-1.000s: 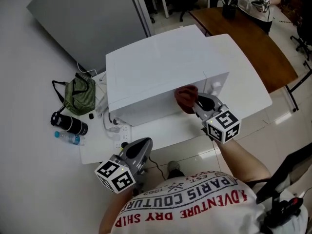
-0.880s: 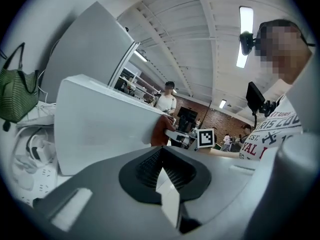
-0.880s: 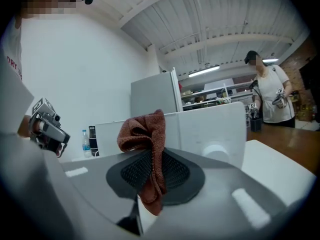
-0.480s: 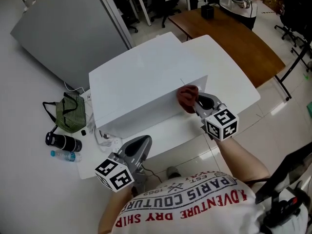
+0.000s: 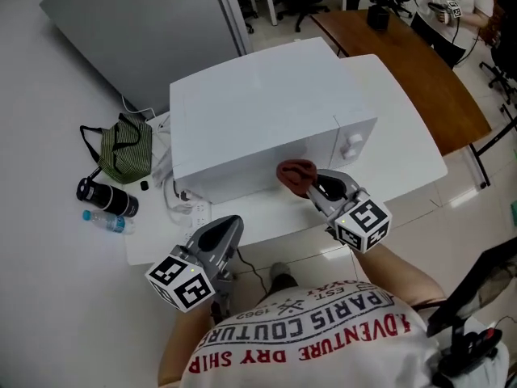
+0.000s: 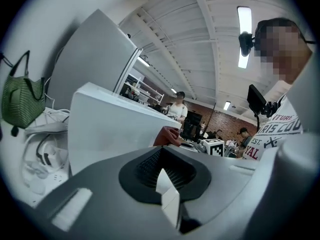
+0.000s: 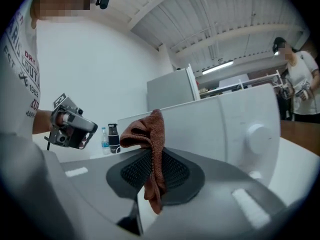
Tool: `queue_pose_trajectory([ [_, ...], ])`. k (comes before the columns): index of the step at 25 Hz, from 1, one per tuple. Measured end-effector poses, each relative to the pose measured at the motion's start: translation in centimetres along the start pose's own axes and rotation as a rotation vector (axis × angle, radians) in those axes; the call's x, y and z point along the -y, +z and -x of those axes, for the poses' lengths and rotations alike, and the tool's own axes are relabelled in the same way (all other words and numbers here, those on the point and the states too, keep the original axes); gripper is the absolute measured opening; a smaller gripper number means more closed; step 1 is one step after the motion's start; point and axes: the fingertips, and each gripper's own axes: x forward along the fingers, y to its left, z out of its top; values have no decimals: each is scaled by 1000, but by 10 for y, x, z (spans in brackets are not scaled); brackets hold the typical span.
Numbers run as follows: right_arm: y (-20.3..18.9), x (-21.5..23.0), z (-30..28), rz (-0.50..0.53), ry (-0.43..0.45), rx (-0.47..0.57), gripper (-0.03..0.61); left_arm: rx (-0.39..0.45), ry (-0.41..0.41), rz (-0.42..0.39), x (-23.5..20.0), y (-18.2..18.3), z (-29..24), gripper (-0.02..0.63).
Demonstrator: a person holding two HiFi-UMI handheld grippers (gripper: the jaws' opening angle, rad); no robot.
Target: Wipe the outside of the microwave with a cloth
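Observation:
A white microwave (image 5: 258, 111) stands on a white table (image 5: 404, 148), its front with a round knob (image 5: 352, 143) facing me. My right gripper (image 5: 311, 186) is shut on a reddish-brown cloth (image 5: 295, 176), which is pressed to the lower front of the door, left of the knob. In the right gripper view the cloth (image 7: 150, 144) hangs between the shut jaws with the microwave front (image 7: 215, 129) just behind. My left gripper (image 5: 228, 231) hangs below the table's near edge, shut and empty. The left gripper view has the microwave (image 6: 115, 134) ahead of the jaws.
Left of the microwave lie a green striped bag (image 5: 125, 153), a black flask (image 5: 107, 198), a small water bottle (image 5: 105, 221) and white cables with a power strip (image 5: 194, 208). A brown wooden table (image 5: 420, 63) stands behind. A person (image 5: 452, 2) stands at the far right.
My right gripper has carried the cloth leftward and a little down along the microwave's front. The left gripper has stayed low near the table edge.

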Motion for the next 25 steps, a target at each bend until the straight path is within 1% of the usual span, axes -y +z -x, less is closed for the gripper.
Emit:
queue_pose_trajectory([
  [3, -16, -42, -32, 12, 113, -47, 41, 21, 74, 26, -16, -4, 26, 5],
  [7, -35, -97, -77, 62, 248, -89, 41, 54, 162, 63, -39, -14, 64, 5],
  [9, -45, -121, -100, 79, 309, -113, 41, 72, 211, 88, -49, -20, 84, 5],
  [11, -55, -139, -120, 85, 351, -131, 41, 83, 251, 116, -58, -28, 101, 5],
  [14, -63, -159, -144, 104, 387, -139, 41, 87, 290, 152, -68, -39, 117, 5],
  [18, -77, -174, -169, 141, 411, -166, 41, 92, 324, 175, -77, -46, 131, 5],
  [21, -85, -171, -178, 150, 401, -182, 41, 84, 324, 186, -81, -48, 131, 5],
  [25, -87, -156, -183, 119, 361, -174, 41, 62, 312, 184, -85, -48, 122, 5],
])
